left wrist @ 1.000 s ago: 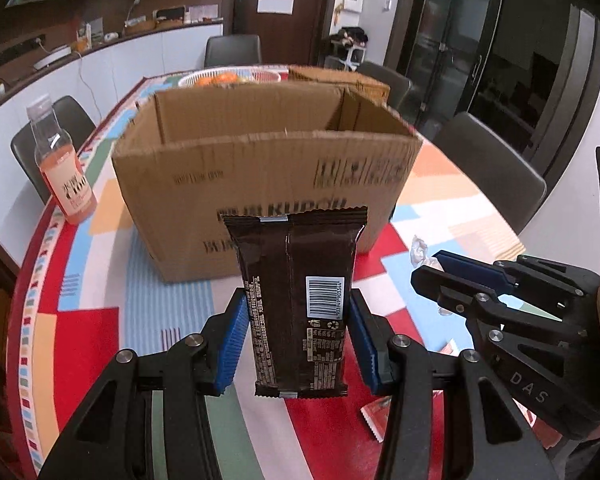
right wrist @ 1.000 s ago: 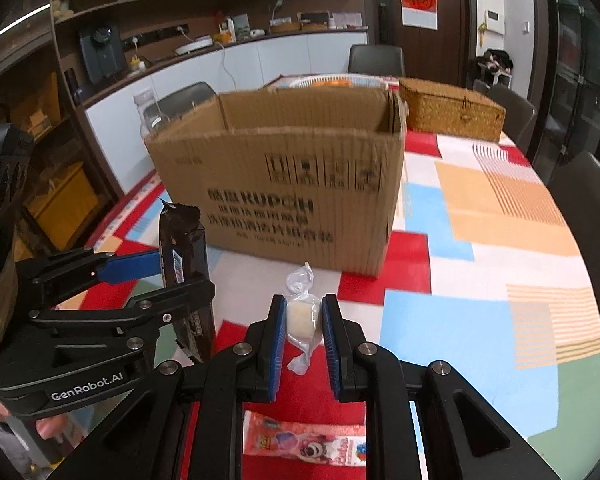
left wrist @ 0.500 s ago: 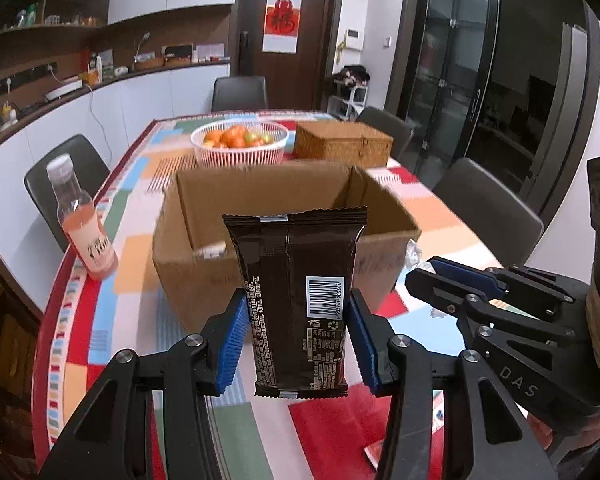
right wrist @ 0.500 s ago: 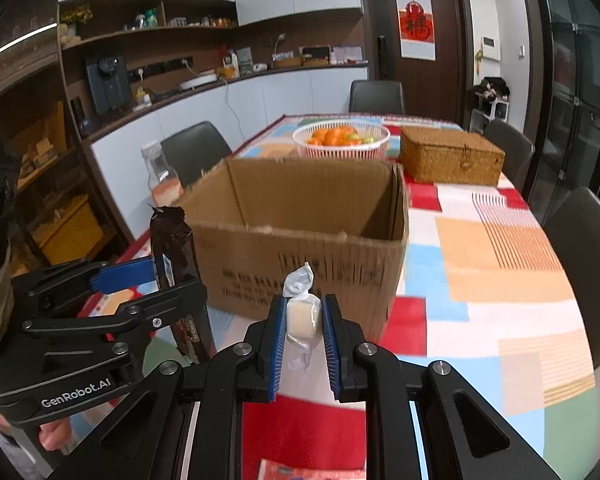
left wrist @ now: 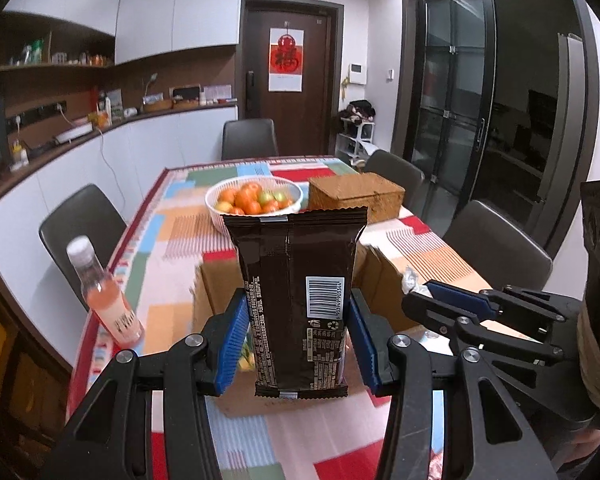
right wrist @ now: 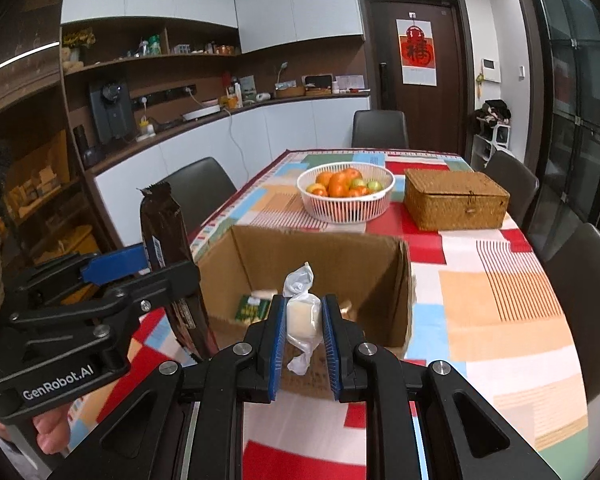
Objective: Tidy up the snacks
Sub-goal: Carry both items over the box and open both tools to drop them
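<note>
Holding: both grippers were raised above the open cardboard box [right wrist: 316, 280], each clenched on a snack.
Left gripper: the left gripper [left wrist: 296, 330] pinched a dark brown snack bar [left wrist: 298, 300] between its blue pads [left wrist: 230, 344]; the bar stood upright, barcode side toward the camera, its crimped top edge reaching up in front of the fruit basket.
Right gripper: the right gripper [right wrist: 303, 334] squeezed a small white candy [right wrist: 302, 316] in a clear twisted wrapper, one twist poking up and one hanging down between the pads.
Side by side: in the left wrist view the right gripper showed at the right edge, near the box's right wall; in the right wrist view the left gripper [right wrist: 148, 268] and its bar [right wrist: 164, 236] stood at the left, by the box's left wall.
Box: it sat on the tabletop [right wrist: 500, 304], flaps open; inside lay a green and yellow packet [right wrist: 254, 307] near the left corner and something pale by the right wall, too small to tell.
Tabletop: it was covered by a cloth of red, blue, orange and green patches.
Behind the box: a white basket [right wrist: 346, 204] of oranges and green fruit, with a woven lidded box [right wrist: 456, 200] just beside it on the right.
Left edge: a bottle [left wrist: 104, 296] of pink drink stood upright near the tabletop's rim.
Chairs: dark chairs [right wrist: 380, 130] ringed the tabletop.
</note>
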`<action>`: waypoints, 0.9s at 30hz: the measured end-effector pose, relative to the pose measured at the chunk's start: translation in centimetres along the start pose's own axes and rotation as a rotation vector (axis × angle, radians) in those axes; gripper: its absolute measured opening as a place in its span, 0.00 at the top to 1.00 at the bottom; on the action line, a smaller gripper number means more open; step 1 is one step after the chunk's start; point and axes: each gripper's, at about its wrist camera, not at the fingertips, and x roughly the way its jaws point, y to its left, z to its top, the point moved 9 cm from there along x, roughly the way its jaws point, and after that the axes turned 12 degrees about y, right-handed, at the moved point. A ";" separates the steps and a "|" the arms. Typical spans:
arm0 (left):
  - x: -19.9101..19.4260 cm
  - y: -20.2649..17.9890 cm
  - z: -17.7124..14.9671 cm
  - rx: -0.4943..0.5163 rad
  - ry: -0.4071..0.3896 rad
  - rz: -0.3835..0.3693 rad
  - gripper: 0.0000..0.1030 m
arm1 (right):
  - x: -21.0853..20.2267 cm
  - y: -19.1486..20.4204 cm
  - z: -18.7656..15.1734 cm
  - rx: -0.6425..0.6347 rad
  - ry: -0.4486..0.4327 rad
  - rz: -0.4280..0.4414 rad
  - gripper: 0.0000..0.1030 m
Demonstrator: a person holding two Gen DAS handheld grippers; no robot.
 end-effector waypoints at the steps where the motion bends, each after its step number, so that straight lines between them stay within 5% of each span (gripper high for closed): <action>1: 0.0 0.2 0.3 0.002 -0.005 0.006 0.54 | 0.0 -0.1 0.4 0.000 -0.005 -0.001 0.81; 9: 2.5 1.7 3.1 0.005 0.027 0.036 0.54 | 1.2 -0.5 3.2 -0.016 -0.002 -0.022 0.81; 22: 9.5 3.0 2.4 0.017 0.202 0.070 0.53 | 6.2 -1.8 4.2 -0.008 0.103 -0.056 0.81; 27: 9.9 3.4 2.2 0.018 0.205 0.102 0.47 | 7.2 -2.2 3.9 -0.004 0.132 -0.078 0.80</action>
